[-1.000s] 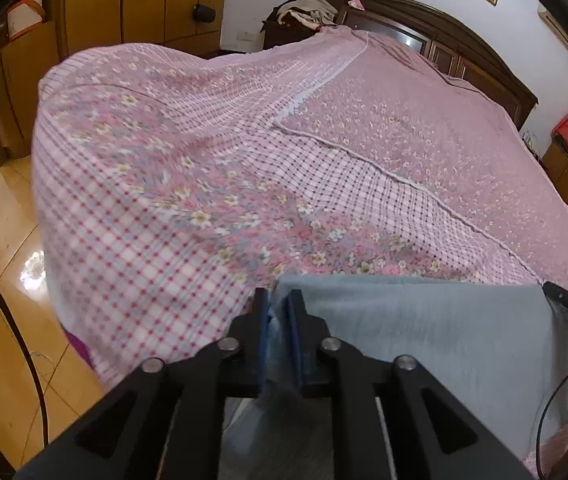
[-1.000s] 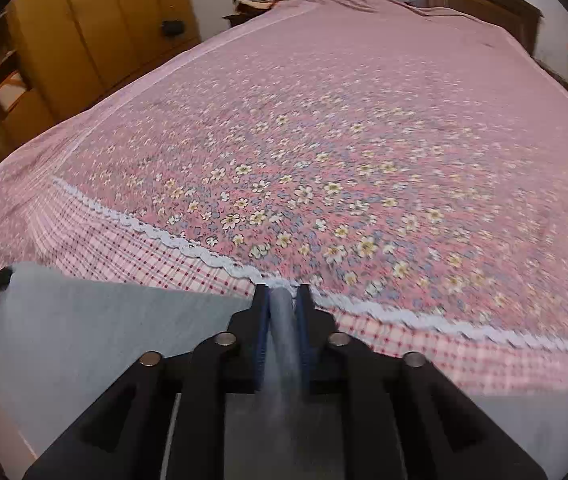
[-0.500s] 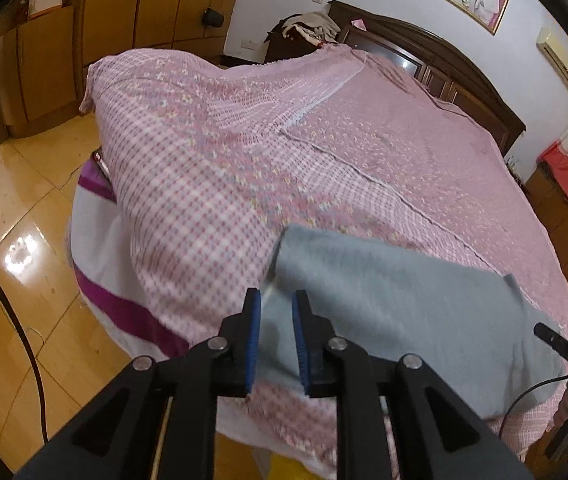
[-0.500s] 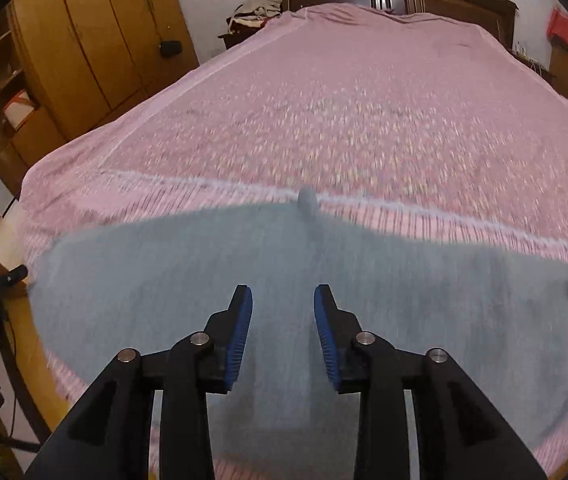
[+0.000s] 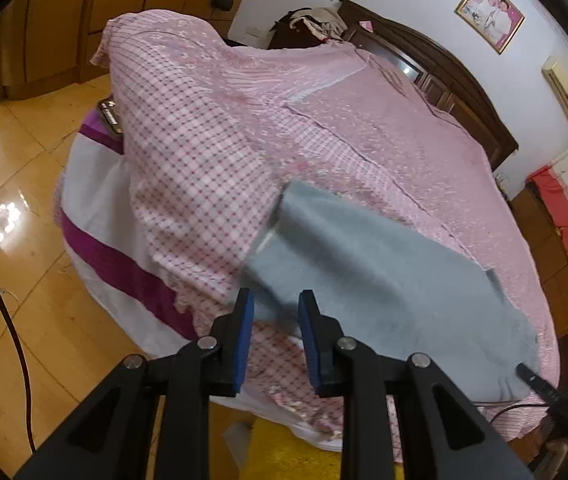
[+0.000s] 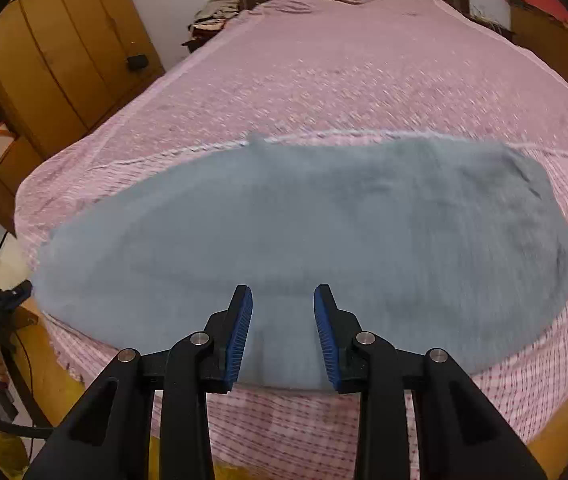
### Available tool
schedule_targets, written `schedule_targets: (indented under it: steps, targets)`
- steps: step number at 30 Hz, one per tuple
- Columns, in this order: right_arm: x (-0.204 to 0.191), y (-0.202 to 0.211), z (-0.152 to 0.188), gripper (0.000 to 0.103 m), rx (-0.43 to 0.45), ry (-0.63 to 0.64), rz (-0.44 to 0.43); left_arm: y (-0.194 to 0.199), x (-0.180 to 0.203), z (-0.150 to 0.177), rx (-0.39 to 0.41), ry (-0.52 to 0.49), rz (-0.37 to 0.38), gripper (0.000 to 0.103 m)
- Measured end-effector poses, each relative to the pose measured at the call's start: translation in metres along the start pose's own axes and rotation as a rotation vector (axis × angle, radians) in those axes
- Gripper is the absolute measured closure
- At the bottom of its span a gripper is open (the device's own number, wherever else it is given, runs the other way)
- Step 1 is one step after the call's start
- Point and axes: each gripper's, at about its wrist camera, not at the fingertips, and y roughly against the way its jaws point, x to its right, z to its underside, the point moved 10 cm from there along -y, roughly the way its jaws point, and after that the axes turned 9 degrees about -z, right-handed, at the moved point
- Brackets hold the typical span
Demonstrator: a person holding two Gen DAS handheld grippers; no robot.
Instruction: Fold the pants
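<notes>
In the left wrist view, the left gripper (image 5: 271, 312) is seen with its blue pads parted and nothing between them; a second ago these pads were clamped on the near left corner of the grey pants (image 5: 384, 280), so a release is recorded, followed by a withdrawal to the near side. The pants are now left lying flat along the near edge of the bed (image 5: 384, 128), on the pink checked bedspread (image 5: 195, 168), with their left end just beyond the fingertips and not touched by them. In the right wrist view, the right gripper (image 6: 284, 308) is likewise found wide open and empty, where a fold of the grey cloth was pinched a second ago. The pants (image 6: 304, 232) are spread across the near part of the bed (image 6: 364, 60) as one broad, smooth panel, its far edge resting close to the white lace seam (image 6: 404, 134). Motion blur is noted, consistent with both tools being pulled back. It is judged that one fold has been laid down and let go, and that a fresh grasp is required before any further fold is made.
</notes>
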Motion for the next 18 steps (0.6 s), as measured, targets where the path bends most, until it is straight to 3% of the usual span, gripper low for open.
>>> schedule_targets:
  steps: [5,14,18]
  targets:
    - [0.013,-0.007,0.013,0.07,-0.024,-0.044,0.006,-0.006,0.008,0.002,-0.007,-0.025,-0.02,0.079]
    - [0.013,-0.013,0.018,0.07,-0.037,-0.047,-0.005,-0.025,0.006,-0.004,-0.007,0.015,-0.055,0.079]
    - [0.012,-0.014,0.017,0.07,-0.035,-0.051,-0.011,-0.021,0.008,-0.006,0.024,-0.009,-0.07,0.098]
